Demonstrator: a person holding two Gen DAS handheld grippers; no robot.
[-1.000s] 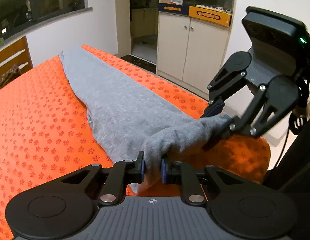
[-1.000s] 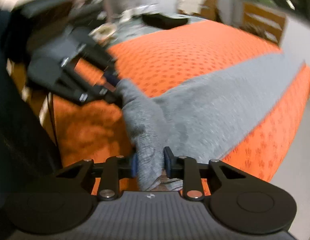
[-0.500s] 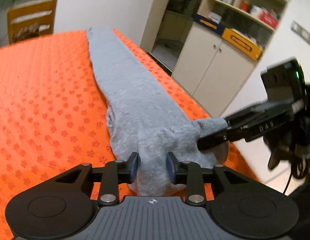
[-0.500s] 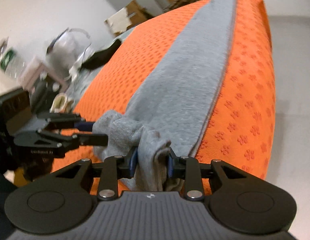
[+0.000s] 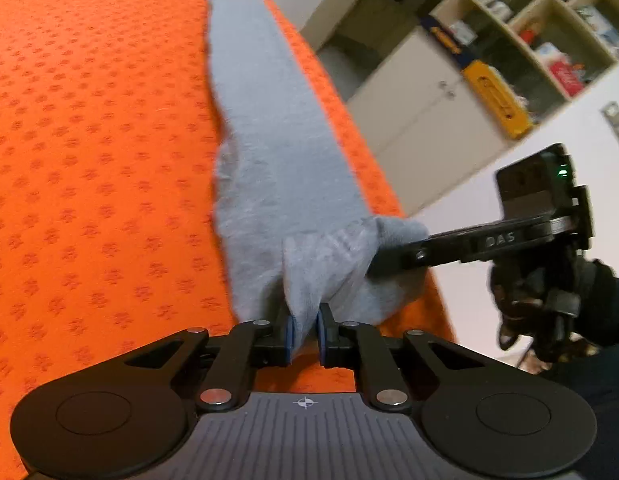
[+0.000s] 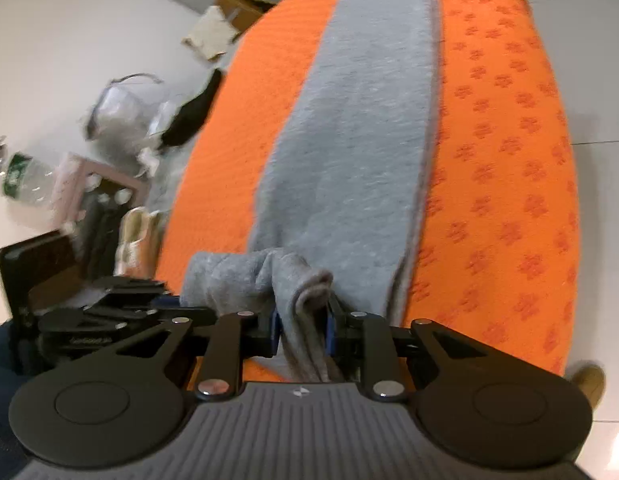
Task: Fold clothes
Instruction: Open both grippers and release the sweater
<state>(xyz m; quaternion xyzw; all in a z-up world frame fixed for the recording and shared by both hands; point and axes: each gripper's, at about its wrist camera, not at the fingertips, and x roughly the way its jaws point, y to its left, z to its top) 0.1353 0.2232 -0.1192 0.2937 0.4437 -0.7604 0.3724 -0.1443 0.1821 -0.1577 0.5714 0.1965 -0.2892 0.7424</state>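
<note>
A long grey garment lies folded into a narrow strip along the edge of the orange patterned table cover. Its near end is bunched up and lifted. My left gripper has its jaws closing on a thin fold of that end, pads pressing the cloth. To its right, my right gripper bites the same bunch from the side. In the right wrist view the right gripper is closing on a thick roll of the grey garment, with the left gripper just to its left.
A cream cabinet with open shelves stands beyond the table's right edge. A gloved hand holds the right gripper. Bags and clutter lie past the table's far side. The orange cover drops off to tiled floor.
Both grippers have rolled and sunk a little, keeping the garment's end. The left jaws widened around the cloth, then pinched in again. The strip now lies straighter along the table edge.
</note>
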